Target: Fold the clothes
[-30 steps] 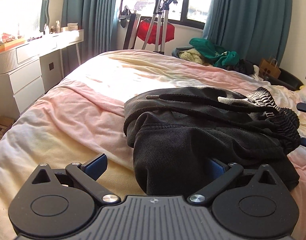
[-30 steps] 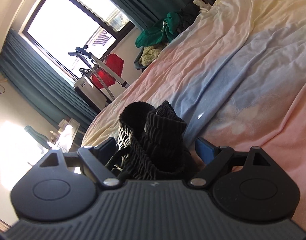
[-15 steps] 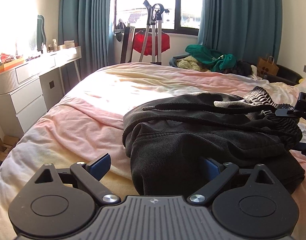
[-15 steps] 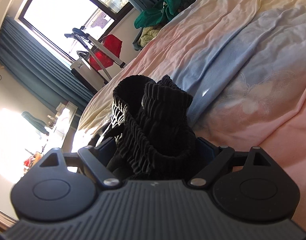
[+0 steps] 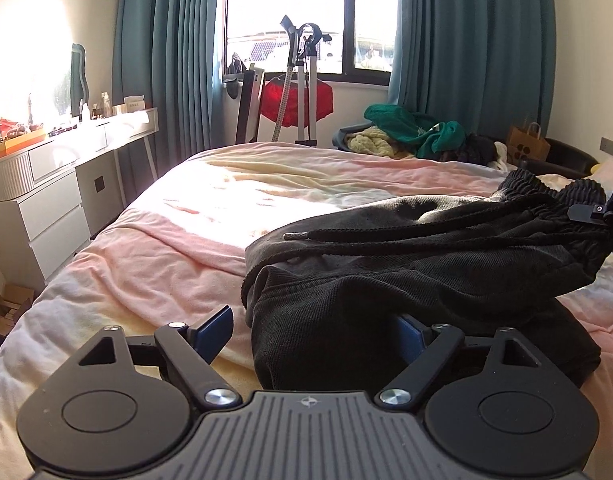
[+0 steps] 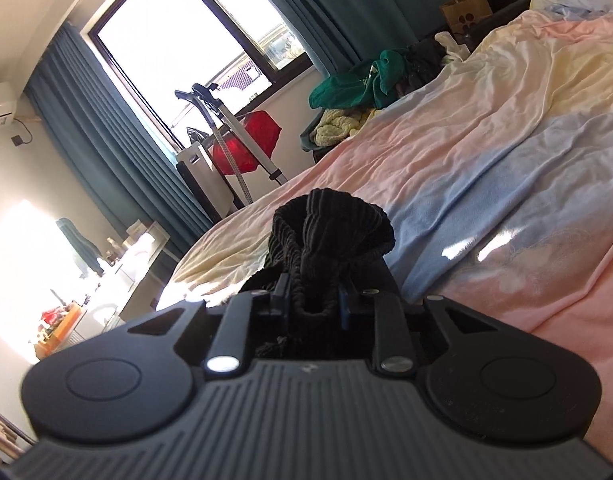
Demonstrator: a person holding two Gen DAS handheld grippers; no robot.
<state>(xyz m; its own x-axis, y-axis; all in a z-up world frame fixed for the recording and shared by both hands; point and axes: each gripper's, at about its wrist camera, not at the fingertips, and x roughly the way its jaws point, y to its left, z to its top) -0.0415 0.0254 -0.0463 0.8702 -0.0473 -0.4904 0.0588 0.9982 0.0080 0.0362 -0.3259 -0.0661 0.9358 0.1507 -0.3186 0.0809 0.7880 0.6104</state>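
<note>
The black pants (image 5: 406, 264) are lying in a bunch on the bed (image 5: 210, 232), which has a pink, yellow and blue cover. The right claw (image 6: 312, 300) is closing and is pinching the stretchy waistband (image 6: 330, 232) of the pants. The left claw (image 5: 314, 326) is closing too, but it is wide apart, with the pants' near end sitting between its fingers.

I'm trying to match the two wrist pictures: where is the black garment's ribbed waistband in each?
Left wrist view: the ribbed waistband sits at the far right, on top of the black garment, beside the right claw.
Right wrist view: it stands bunched at centre, pinched as the claw closes.
Shared landmark: the red bag under the window.
</note>
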